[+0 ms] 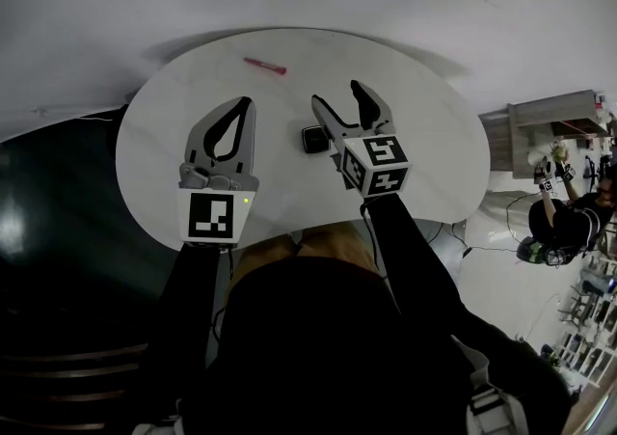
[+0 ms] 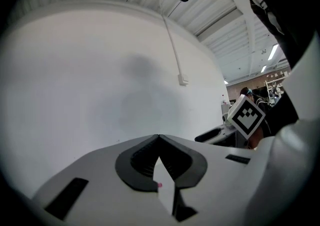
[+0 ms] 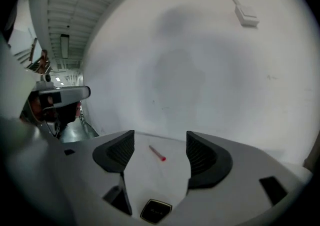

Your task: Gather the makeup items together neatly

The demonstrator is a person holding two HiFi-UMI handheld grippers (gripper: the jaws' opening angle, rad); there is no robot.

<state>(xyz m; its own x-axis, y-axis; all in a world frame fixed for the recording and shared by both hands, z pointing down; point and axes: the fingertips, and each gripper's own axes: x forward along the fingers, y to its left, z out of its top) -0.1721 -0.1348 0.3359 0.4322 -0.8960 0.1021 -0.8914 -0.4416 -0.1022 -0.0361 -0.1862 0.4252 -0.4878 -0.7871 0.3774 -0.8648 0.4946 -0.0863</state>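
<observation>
left gripper (image 1: 247,103): jaws tip to tip, empty | right gripper (image 1: 336,94): jaws wide, empty | compact (image 1: 314,140) on table (image 1: 164,124) beneath right jaws' root; pencil (image 1: 264,66) well apart, near far edge | risk: a nudge could roll the pencil off the edge; flat compact may skid instead of being gripped

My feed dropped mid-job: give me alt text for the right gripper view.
The right hand-held gripper is open and empty above a white table. Framed between its jaws lie a black square compact, near the camera, and a red pencil farther off, apart from each other.
</observation>
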